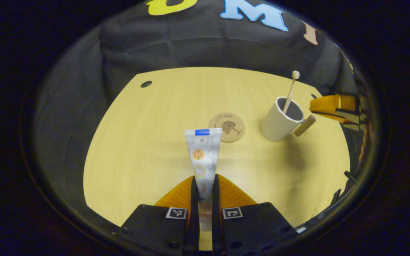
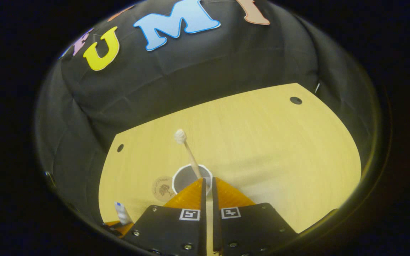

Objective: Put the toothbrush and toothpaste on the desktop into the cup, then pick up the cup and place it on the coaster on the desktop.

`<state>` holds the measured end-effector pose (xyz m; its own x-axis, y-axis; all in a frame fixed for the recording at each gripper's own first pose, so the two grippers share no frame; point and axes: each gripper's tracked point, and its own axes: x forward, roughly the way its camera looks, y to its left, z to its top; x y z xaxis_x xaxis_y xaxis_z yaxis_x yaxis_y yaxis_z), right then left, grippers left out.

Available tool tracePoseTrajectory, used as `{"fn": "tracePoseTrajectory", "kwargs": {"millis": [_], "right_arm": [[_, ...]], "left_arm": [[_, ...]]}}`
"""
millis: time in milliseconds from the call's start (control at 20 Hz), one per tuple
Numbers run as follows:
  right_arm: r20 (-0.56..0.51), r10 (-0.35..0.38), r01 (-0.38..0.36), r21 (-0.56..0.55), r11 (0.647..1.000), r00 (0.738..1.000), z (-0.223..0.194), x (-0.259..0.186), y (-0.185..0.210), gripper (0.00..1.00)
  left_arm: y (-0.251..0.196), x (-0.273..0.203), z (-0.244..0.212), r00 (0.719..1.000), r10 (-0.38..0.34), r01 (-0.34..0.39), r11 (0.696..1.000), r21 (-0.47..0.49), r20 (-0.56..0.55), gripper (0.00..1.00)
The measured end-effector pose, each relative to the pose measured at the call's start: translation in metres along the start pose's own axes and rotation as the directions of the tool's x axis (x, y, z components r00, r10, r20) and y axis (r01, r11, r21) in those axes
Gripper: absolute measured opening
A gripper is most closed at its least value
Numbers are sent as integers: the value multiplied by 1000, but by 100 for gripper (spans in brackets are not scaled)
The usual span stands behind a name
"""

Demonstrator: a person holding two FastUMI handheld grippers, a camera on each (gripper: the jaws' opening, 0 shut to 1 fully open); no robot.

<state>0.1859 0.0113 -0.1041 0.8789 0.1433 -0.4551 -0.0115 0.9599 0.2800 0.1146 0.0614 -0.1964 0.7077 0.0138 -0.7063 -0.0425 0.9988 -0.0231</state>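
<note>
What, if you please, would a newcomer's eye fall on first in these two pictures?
Probably the white toothpaste tube with a blue end, held up off the pale wooden desktop between the left gripper's orange fingers. Next, the beige cup with a wooden handle, standing right of the round cork coaster, with the wooden toothbrush leaning inside. The right gripper hangs above that cup, its fingers close together.

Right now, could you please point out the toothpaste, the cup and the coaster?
toothpaste (image 1: 204,151): left gripper view, middle of the tube.
cup (image 1: 278,124): left gripper view, outer wall.
coaster (image 1: 230,125): left gripper view, printed top.
</note>
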Motion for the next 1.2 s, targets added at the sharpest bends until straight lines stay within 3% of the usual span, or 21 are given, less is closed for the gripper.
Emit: {"fn": "tracePoseTrajectory", "kwargs": {"millis": [350, 550, 800, 1200], "right_arm": [[-22, -73, 75, 74, 994, 997, -33, -35, -62, 7], [-59, -106, 111, 104, 988, 993, -59, -50, -93, 7], [-99, -146, 157, 122, 980, 984, -79, -66, -129, 7], [-157, -197, 216, 109, 970, 968, -94, -83, -179, 7]], "left_arm": [[-40, 0, 70, 989, -73, 62, 994, 90, 125, 22], [-78, 2, 109, 967, -154, 129, 983, 130, 204, 22], [-129, 8, 156, 922, -236, 185, 965, 187, 308, 22], [-182, 26, 218, 835, -289, 243, 957, 157, 468, 21]]}}
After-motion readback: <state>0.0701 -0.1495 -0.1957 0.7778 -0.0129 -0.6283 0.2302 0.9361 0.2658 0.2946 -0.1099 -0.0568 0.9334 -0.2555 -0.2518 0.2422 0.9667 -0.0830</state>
